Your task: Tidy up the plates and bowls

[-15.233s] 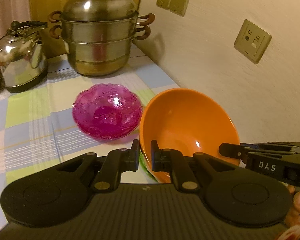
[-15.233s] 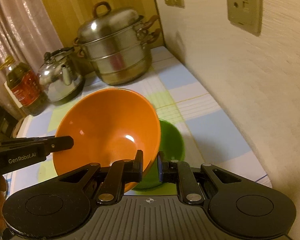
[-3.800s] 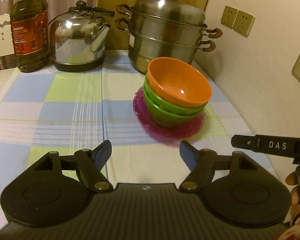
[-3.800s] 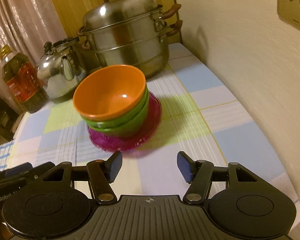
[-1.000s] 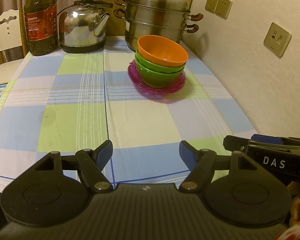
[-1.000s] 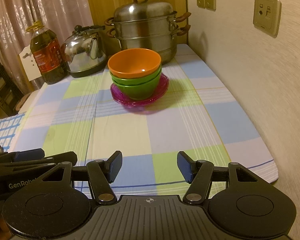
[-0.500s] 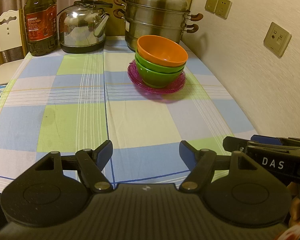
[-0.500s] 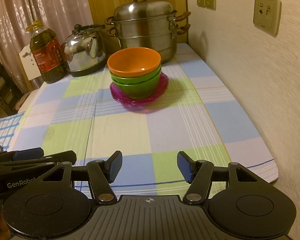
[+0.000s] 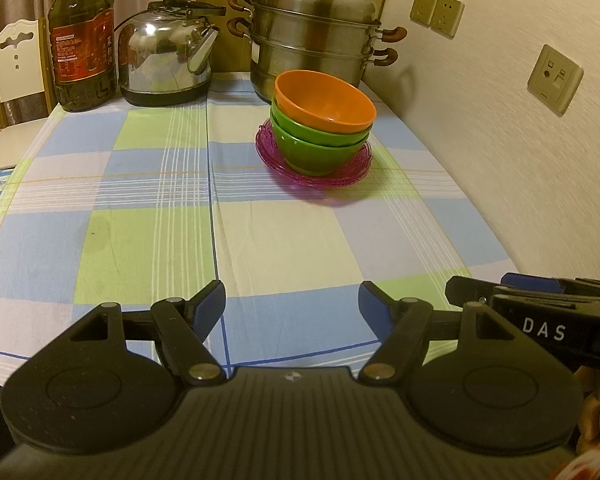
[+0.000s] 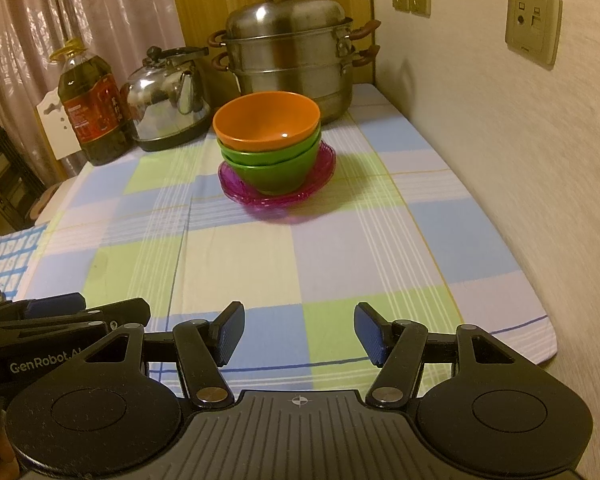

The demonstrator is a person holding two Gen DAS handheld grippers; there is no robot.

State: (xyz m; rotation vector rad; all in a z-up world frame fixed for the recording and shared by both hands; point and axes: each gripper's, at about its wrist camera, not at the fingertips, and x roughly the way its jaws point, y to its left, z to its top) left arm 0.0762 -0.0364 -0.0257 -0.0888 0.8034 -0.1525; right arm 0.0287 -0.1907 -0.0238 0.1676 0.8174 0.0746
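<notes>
Both level: left gripper (image 9: 292, 300), right gripper (image 10: 299, 330) agape

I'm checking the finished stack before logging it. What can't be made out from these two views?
- How many green bowls: the nested rims suggest two, but the orange bowl hides their insides in both views.
- Centre of the pink plate: covered by the stack.
- Oil bottle label text: too small in both views.
- Steamer pot contents: lid on.
</notes>
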